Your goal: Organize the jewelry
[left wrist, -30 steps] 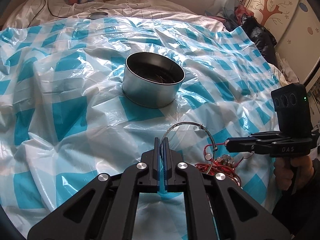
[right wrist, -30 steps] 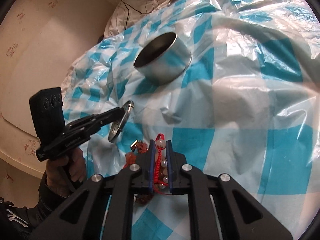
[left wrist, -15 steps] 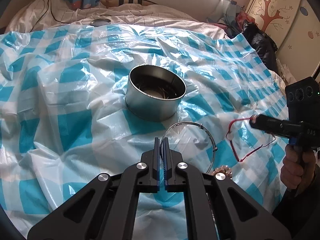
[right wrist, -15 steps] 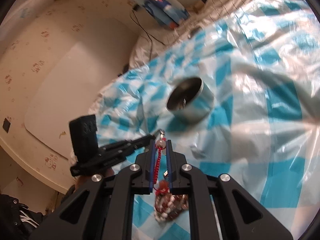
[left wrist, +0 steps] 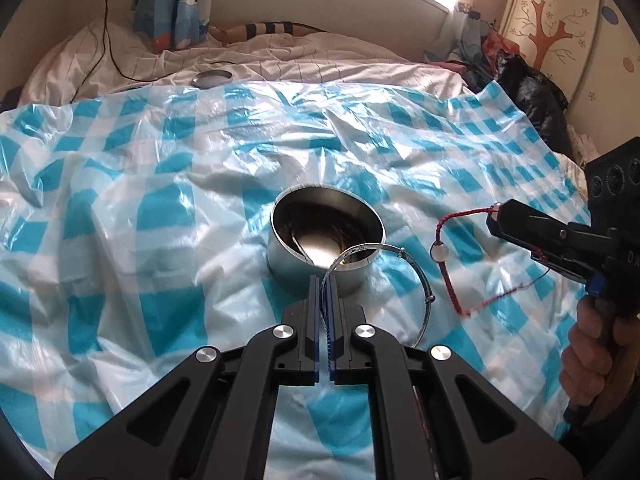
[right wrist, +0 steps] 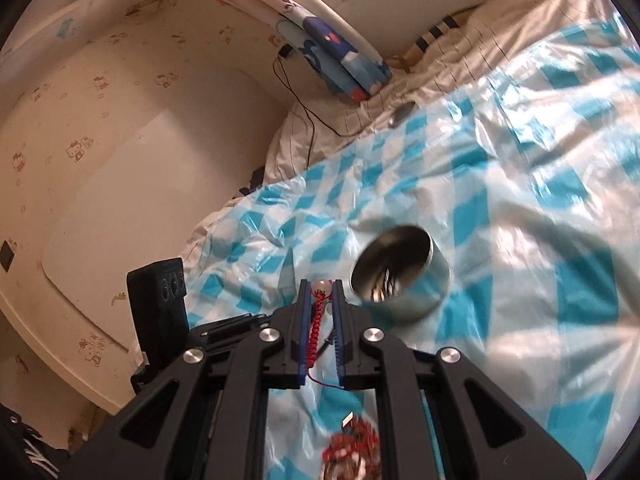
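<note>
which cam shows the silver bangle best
The left wrist view: the silver bangle shows nearly whole, held in the left gripper before the tin. The right wrist view shows no bangle.

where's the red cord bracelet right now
The red cord bracelet hangs in the air from the right gripper, at the right of the left wrist view, just right of the metal tin and the silver bangle.

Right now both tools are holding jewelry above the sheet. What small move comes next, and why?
Probably carry the right tool forward over the tin before releasing. It is shut on the red cord, which hangs clear of the sheet, to the right of the tin. The left tool, shut on the bangle, is already near the rim.
</note>
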Demonstrator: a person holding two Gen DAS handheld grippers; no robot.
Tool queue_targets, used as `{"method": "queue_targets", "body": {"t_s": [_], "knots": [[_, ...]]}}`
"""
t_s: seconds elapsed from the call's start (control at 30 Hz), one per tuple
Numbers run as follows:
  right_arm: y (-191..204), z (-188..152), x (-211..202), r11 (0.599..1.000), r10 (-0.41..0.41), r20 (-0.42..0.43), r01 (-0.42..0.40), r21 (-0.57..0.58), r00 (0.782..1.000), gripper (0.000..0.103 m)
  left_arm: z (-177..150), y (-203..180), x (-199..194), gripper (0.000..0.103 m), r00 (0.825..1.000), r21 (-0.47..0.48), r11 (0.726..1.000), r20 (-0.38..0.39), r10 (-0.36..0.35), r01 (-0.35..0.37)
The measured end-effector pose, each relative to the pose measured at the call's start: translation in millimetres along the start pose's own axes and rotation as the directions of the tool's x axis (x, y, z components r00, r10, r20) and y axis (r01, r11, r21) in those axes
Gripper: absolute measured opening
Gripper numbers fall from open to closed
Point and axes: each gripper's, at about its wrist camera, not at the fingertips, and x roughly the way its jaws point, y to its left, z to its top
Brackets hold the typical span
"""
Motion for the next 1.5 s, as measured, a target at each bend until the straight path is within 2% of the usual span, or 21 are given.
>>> {"method": "queue_targets", "body": {"t_s": [0.17, 0.43, 0.57, 0.7, 0.77, 0.8, 0.83, 0.87, 0.9, 1.07, 1.2, 1.27, 1.3, 1.33, 1.37, 1.47, 1.5], "knots": [[3, 25, 14, 1.000, -0.002, 0.040, 0.003, -0.017, 0.999, 0.011, 27, 3, 15, 0.002, 0.999, 0.007, 1.000, 0.017, 0.027, -0.027], [-13, 38, 36, 0.999, -0.050, 0.030, 0.050, -0.013, 0.998, 0.011, 49, -1, 53, 0.003, 0.999, 0.024, 0.998, 0.005, 0.054, -0.054], [-19, 46, 55, 0.997, -0.079, 0.023, 0.079, -0.021, 0.997, 0.011, 49, 0, 75, 0.006, 0.996, 0.050, 0.997, -0.061, 0.067, -0.064], [-30, 44, 77, 0.995, -0.104, -0.021, 0.103, -0.006, 0.994, 0.011, 47, 11, 69, 0.021, 0.995, 0.016, 0.998, -0.067, 0.069, -0.068], [-33, 39, 86, 0.992, -0.124, -0.050, 0.123, -0.008, 0.991, 0.012, 49, 17, 57, 0.047, 0.995, -0.004, 0.995, -0.035, 0.098, -0.098], [-33, 36, 91, 0.991, -0.132, -0.068, 0.131, -0.021, 0.989, 0.015, 49, 19, 48, 0.052, 0.995, -0.016, 0.995, -0.012, 0.100, -0.100], [-31, 33, 96, 0.988, -0.153, -0.102, 0.149, -0.047, 0.983, 0.037, 50, 21, 44, 0.052, 0.995, -0.022, 0.995, -0.005, 0.099, -0.099], [-29, 31, 97, 0.984, -0.172, -0.102, 0.167, -0.058, 0.980, 0.047, 48, 24, 36, 0.052, 0.995, -0.030, 0.995, 0.001, 0.099, -0.099], [-25, 31, 94, 0.982, -0.181, -0.083, 0.175, -0.071, 0.980, 0.050, 47, 25, 31, 0.052, 0.995, -0.033, 0.994, 0.004, 0.100, -0.100], [8, 31, 53, 0.966, -0.218, -0.009, 0.215, -0.145, 0.976, 0.050, 15, 23, 6, 0.052, 0.997, -0.025, 0.997, -0.011, 0.076, -0.076], [22, -2, 4, 0.947, -0.271, -0.025, 0.261, -0.187, 0.962, 0.052, -31, 5, -1, 0.052, 0.997, 0.025, 0.999, -0.065, 0.047, -0.046], [14, -32, -24, 0.912, -0.364, 0.000, 0.356, -0.205, 0.931, 0.061, -50, -4, 4, 0.052, 0.993, 0.034, 0.999, -0.119, -0.004, 0.008], [8, -38, -30, 0.904, -0.394, -0.012, 0.384, -0.188, 0.919, 0.062, -58, -13, 7, 0.052, 0.988, 0.060, 0.997, -0.150, -0.029, 0.038], [-7, -45, -39, 0.906, -0.413, -0.046, 0.405, -0.123, 0.910, 0.062, -64, -22, 10, 0.052, 0.985, 0.104, 0.993, -0.168, -0.035, 0.053], [-15, -46, -45, 0.917, -0.398, -0.054, 0.394, -0.066, 0.916, 0.062, -68, -31, 12, 0.052, 0.983, 0.149, 0.987, -0.179, -0.037, 0.065], [-36, -37, -59, 0.957, -0.266, -0.029, 0.268, 0.107, 0.963, 0.062, -77, -49, 13, 0.052, 0.979, 0.229, 0.967, -0.195, -0.063, 0.108], [-39, -35, -58, 0.960, -0.249, -0.027, 0.250, 0.126, 0.968, 0.062, -80, -55, 10, 0.052, 0.977, 0.252, 0.959, -0.197, -0.084, 0.133]]}}
